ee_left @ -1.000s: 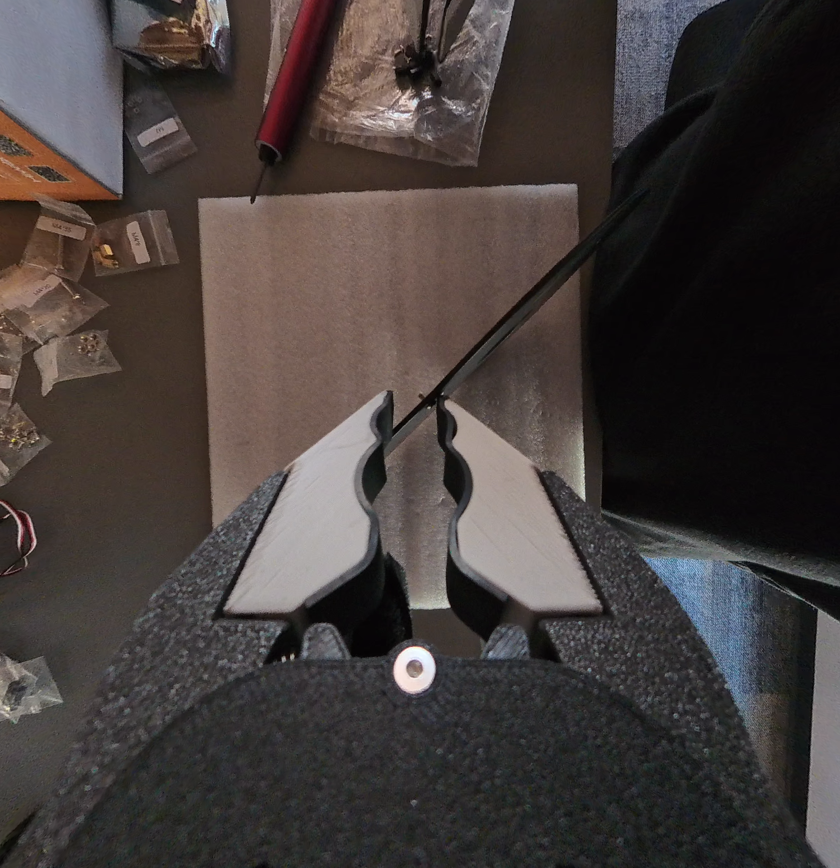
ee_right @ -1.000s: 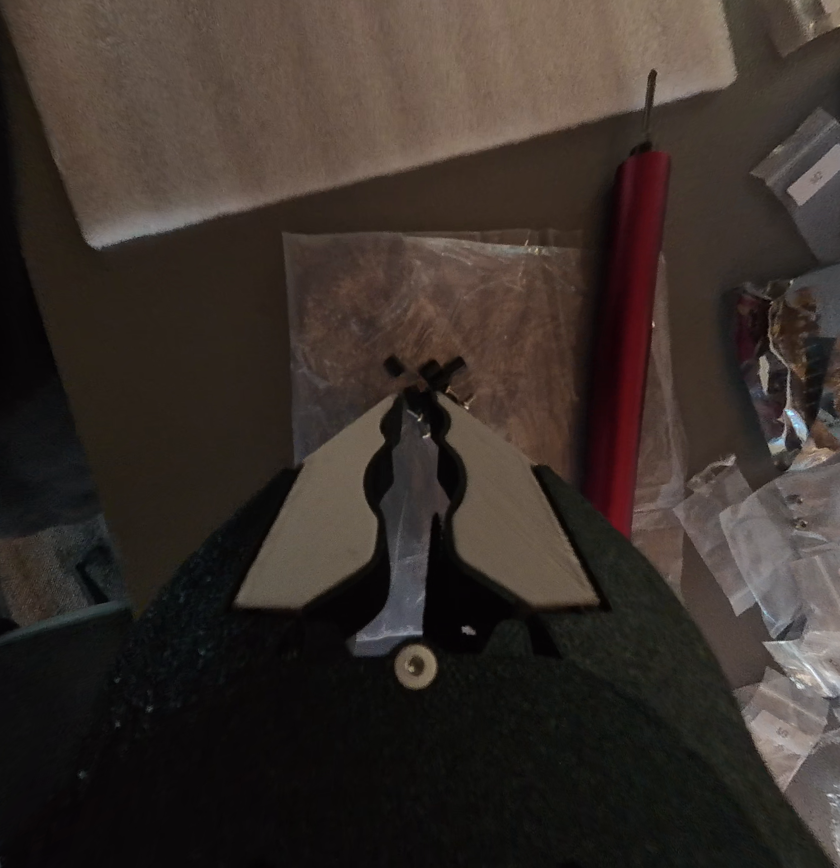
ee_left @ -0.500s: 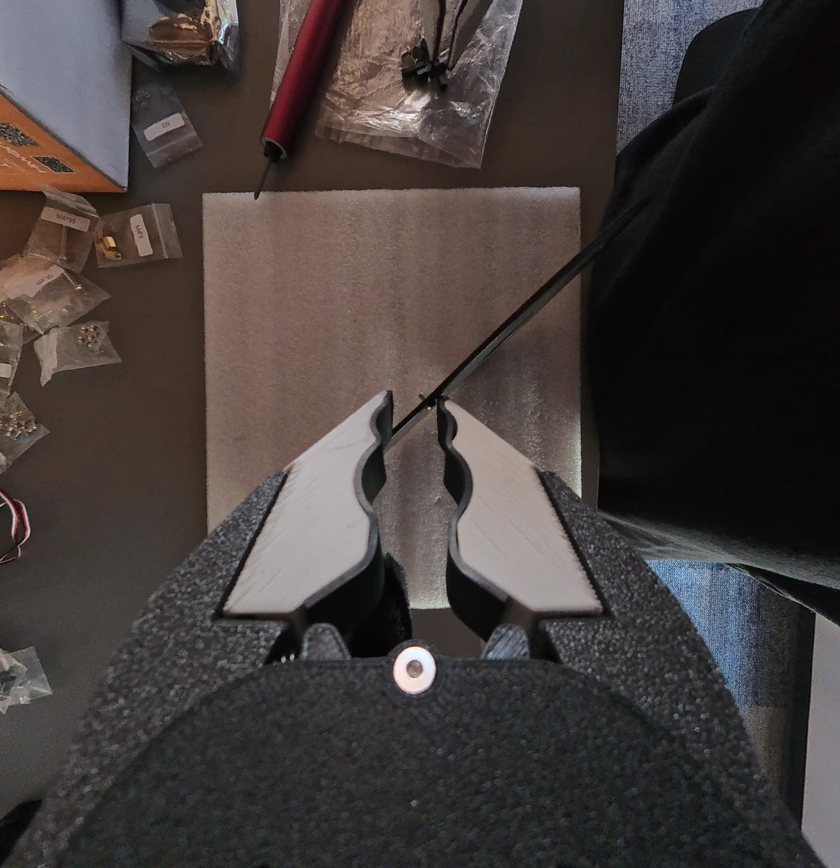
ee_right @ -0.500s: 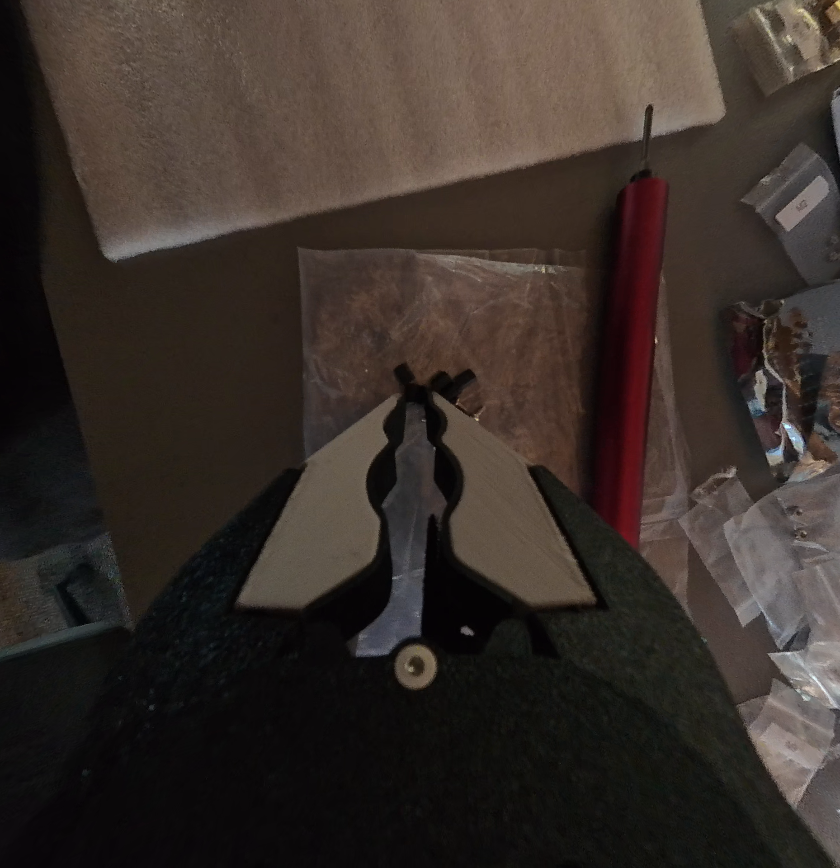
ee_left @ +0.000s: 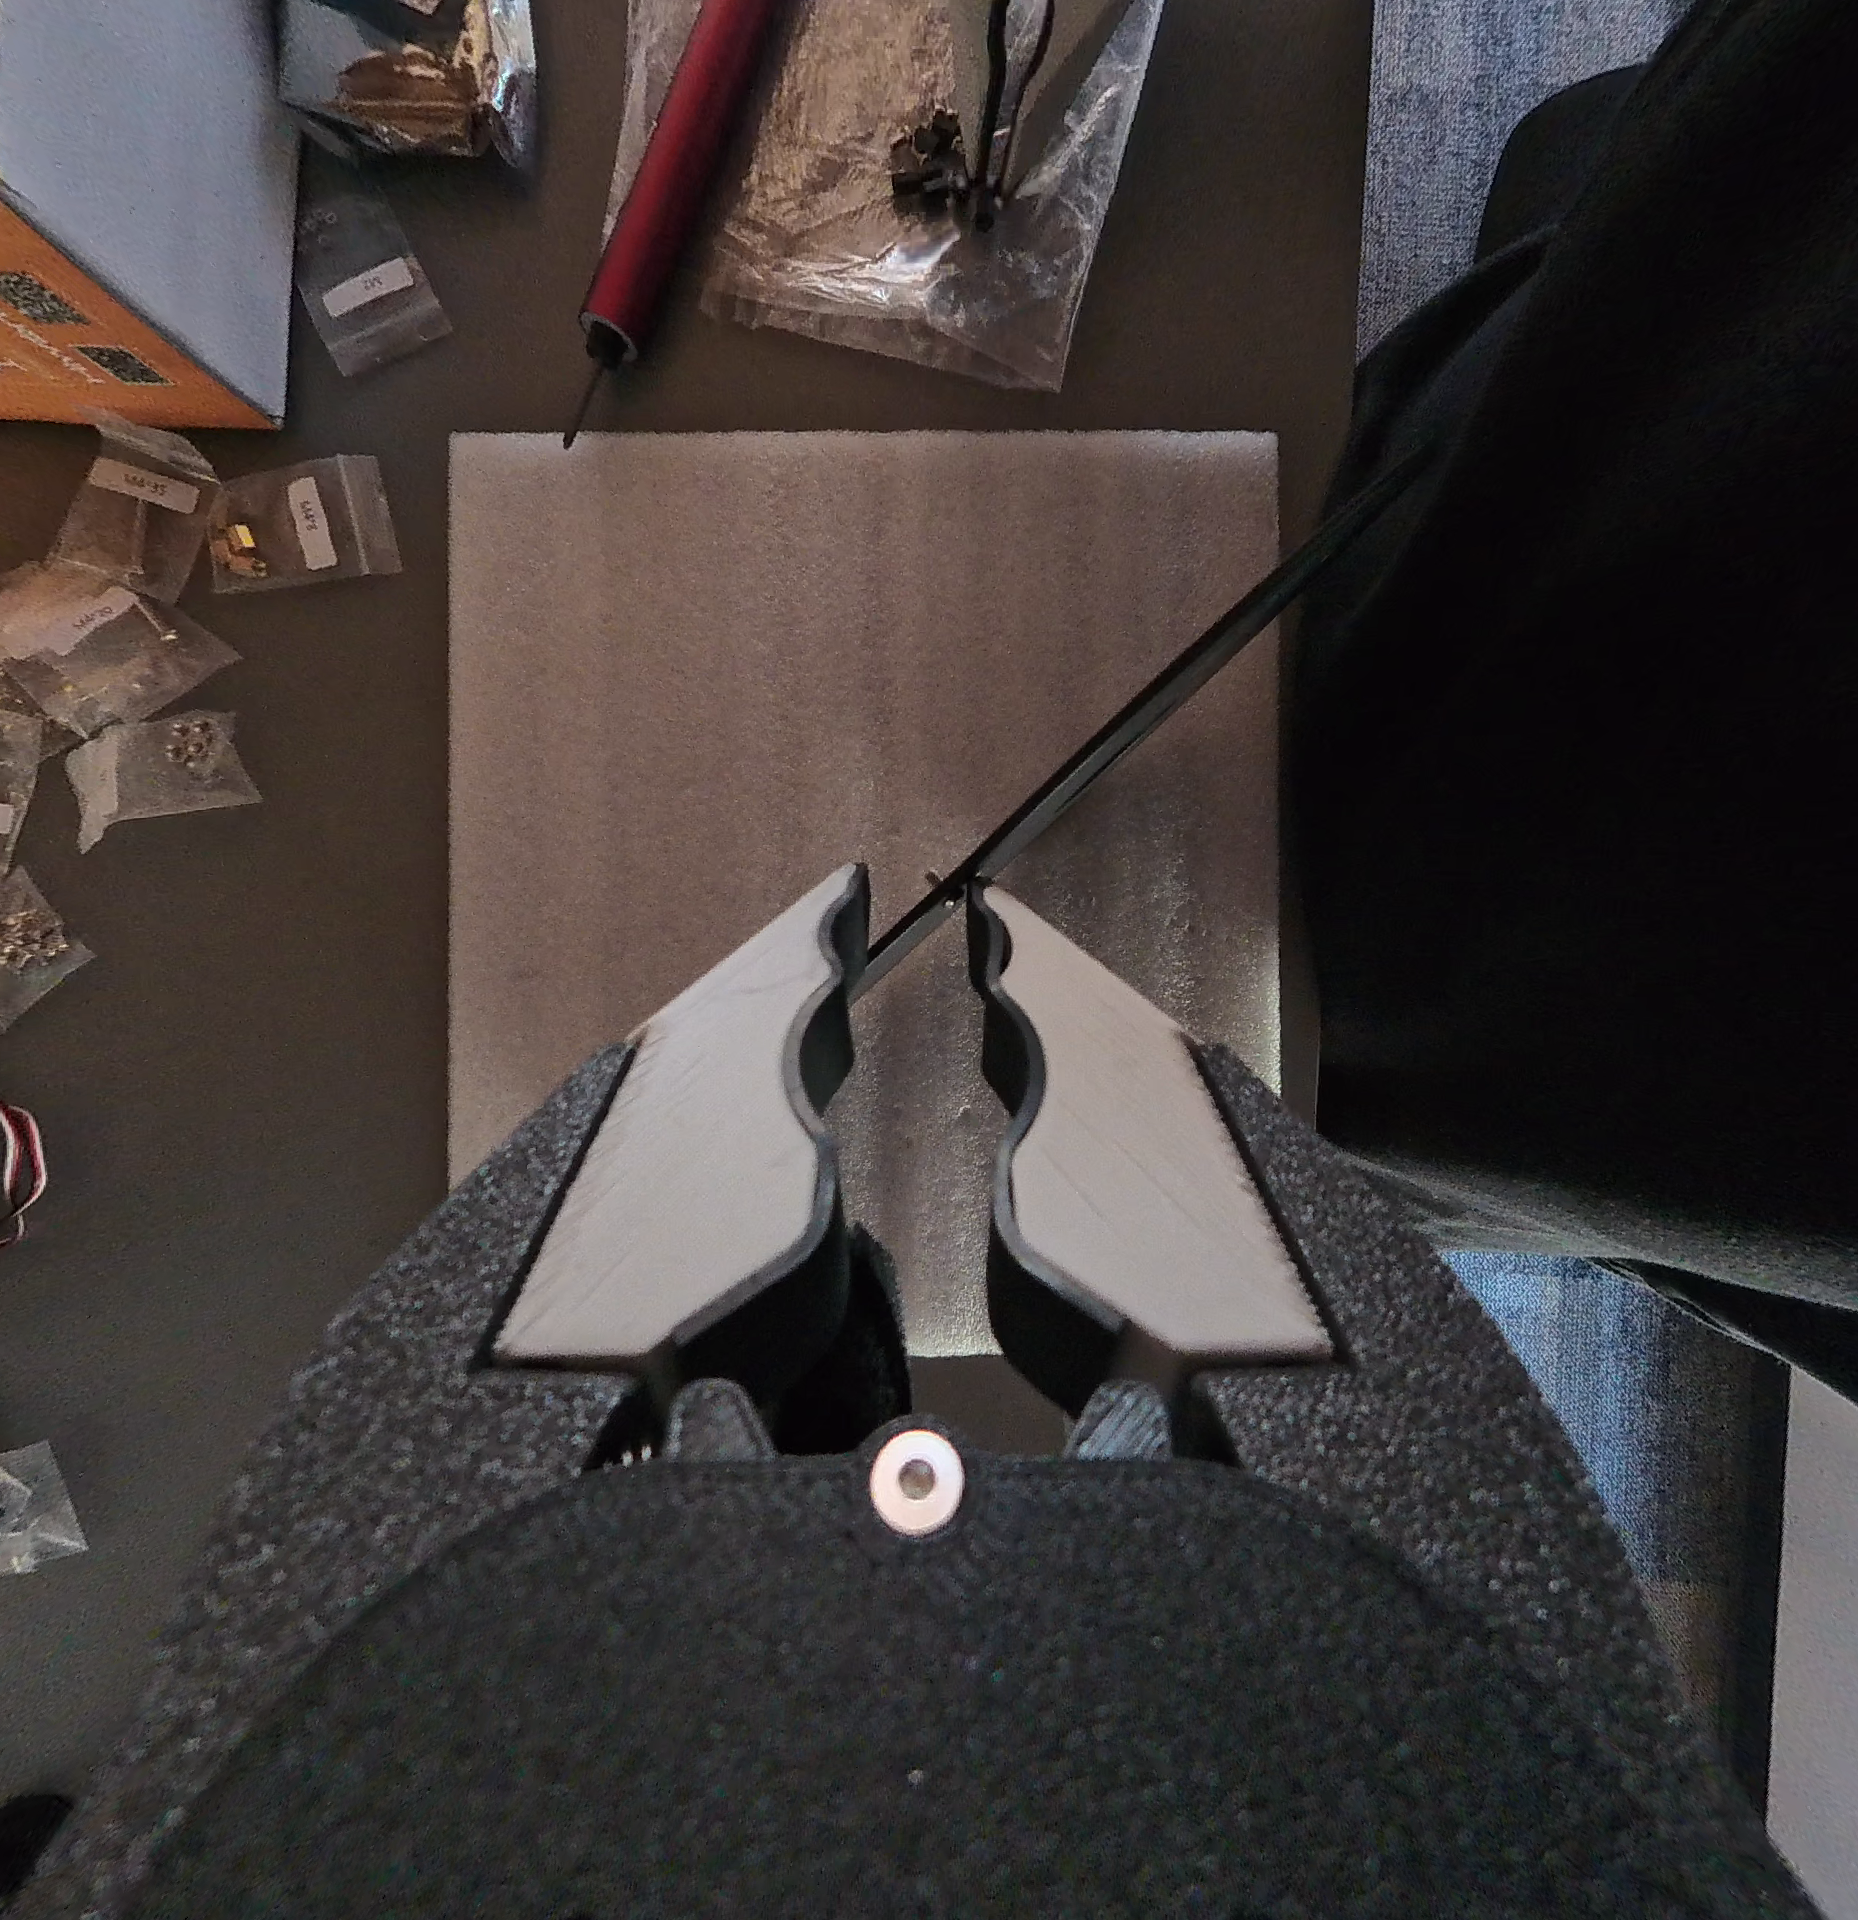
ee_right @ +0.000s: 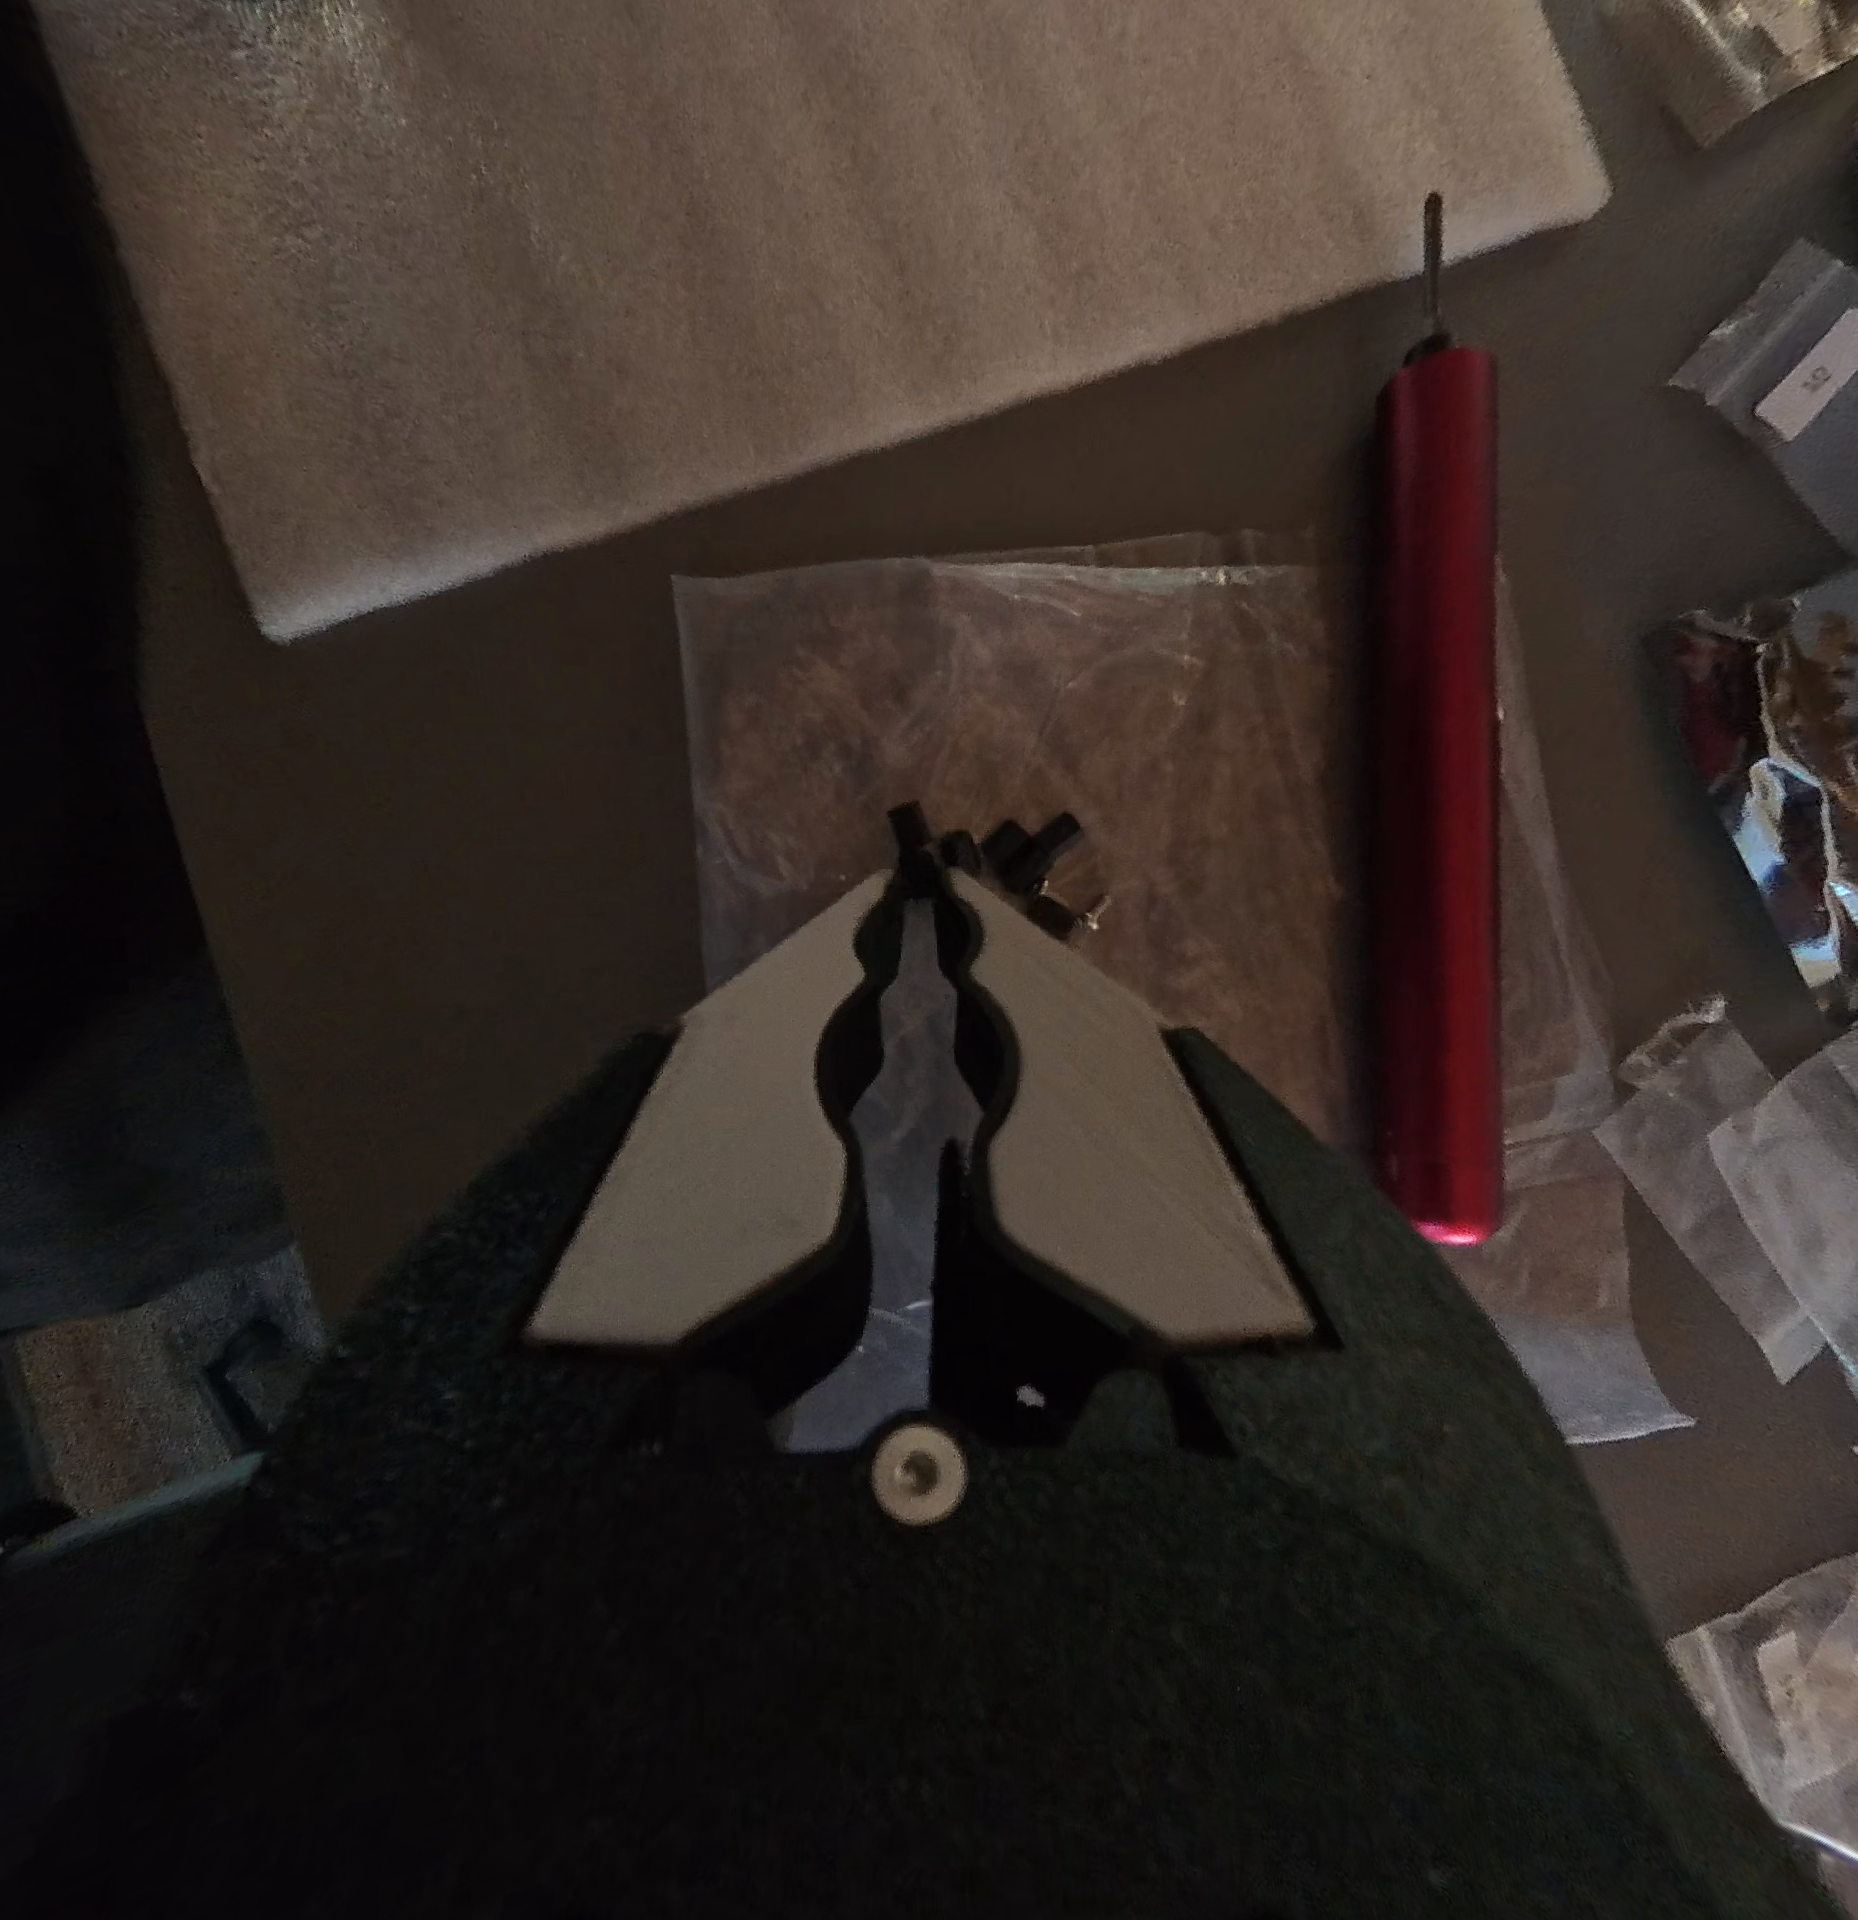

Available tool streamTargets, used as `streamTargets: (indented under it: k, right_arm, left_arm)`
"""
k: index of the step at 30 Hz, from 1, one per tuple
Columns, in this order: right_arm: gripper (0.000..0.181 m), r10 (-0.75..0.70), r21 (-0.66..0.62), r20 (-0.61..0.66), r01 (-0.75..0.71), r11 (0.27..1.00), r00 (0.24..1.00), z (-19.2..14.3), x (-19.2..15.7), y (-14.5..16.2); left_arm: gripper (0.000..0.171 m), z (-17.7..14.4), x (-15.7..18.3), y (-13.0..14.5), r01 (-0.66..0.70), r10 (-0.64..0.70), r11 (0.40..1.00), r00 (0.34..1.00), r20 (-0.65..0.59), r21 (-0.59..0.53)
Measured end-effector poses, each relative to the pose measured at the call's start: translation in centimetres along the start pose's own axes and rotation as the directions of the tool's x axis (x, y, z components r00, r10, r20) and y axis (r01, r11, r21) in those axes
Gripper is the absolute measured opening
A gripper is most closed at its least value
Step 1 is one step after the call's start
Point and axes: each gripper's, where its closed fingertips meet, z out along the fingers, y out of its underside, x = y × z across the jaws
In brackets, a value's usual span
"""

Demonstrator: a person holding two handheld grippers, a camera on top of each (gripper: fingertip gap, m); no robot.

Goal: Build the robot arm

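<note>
Since the earlier frames the right gripper (ee_right: 920, 894) has drawn back, so the whole red-handled tool (ee_right: 1434, 779) now shows. One small black part (ee_right: 909, 831) sits at its tips, apart from the other black parts (ee_right: 1029, 842) it was bunched with. The left view has barely shifted.

We see the right gripper's jaws nearly together, pinched on that one black part. A pale film shows between the fingers further back; we cannot tell what it is. The loose parts lie just beside the tips on a clear bag (ee_right: 1112, 727), which we take to be a catch-all for small pieces. The red-handled tool lies along the bag's right edge on the brown table (ee_right: 437, 779).

The left gripper (ee_left: 917, 883) stands partly closed. A thin black strip (ee_left: 1112, 748) crosses slantwise between its fingers, touching both, so we judge it clamped there. The strip's far end runs up to the right, against dark clothing (ee_left: 1579, 727). Below lies a white foam sheet (ee_left: 696, 675), probably a soft work surface. Small packets (ee_left: 156, 769) are scattered well to the left.
</note>
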Motion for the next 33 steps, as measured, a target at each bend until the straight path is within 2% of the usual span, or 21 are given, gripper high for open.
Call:
streamTargets:
  k: [9,13,15,17,21,23,27,33]
  right_arm:
    - [0.005,0.006,0.010,0.014,-0.006,1.000,1.000,0.1,0.1,-0.1]
    - [0.005,-0.026,0.038,-0.028,0.027,0.999,0.999,-0.9,0.7,-1.5]
    - [0.005,-0.077,0.081,-0.078,0.083,0.993,0.994,-1.8,1.2,-3.8]
    - [0.005,-0.140,0.176,-0.108,0.157,0.972,0.984,-2.6,1.1,-8.0]
    - [0.004,-0.309,0.407,-0.148,0.342,0.847,0.940,-2.6,-1.1,-18.5]
    - [0.004,-0.391,0.444,-0.156,0.418,0.793,0.907,-1.2,-2.1,-21.9]
    - [0.005,-0.539,0.456,-0.125,0.531,0.714,0.833,2.0,-4.1,-25.2]
    - [0.005,-0.673,0.438,-0.116,0.645,0.626,0.731,3.4,-5.7,-26.3]
  left_arm:
    - [0.018,0.0,0.0,0.0,0.004,-0.004,1.000,1.000,0.000,0.003]
    - [0.018,0.0,0.0,0.0,0.011,-0.011,1.000,1.000,-0.002,0.011]
    - [0.018,0.0,0.0,0.0,0.012,-0.012,1.000,1.000,0.001,0.014]
    - [0.019,0.0,0.0,0.0,0.015,-0.015,1.000,1.000,0.003,0.016]
    - [0.018,0.0,0.0,0.0,0.026,-0.027,1.000,1.000,0.008,0.017]
    - [0.018,-0.1,0.1,0.0,0.033,-0.034,0.999,0.999,0.013,0.017]
    - [0.019,-0.1,0.2,0.1,0.049,-0.049,0.999,0.999,0.016,0.021]
    - [0.019,0.0,-0.1,-0.1,0.051,-0.052,0.998,0.999,0.016,0.026]
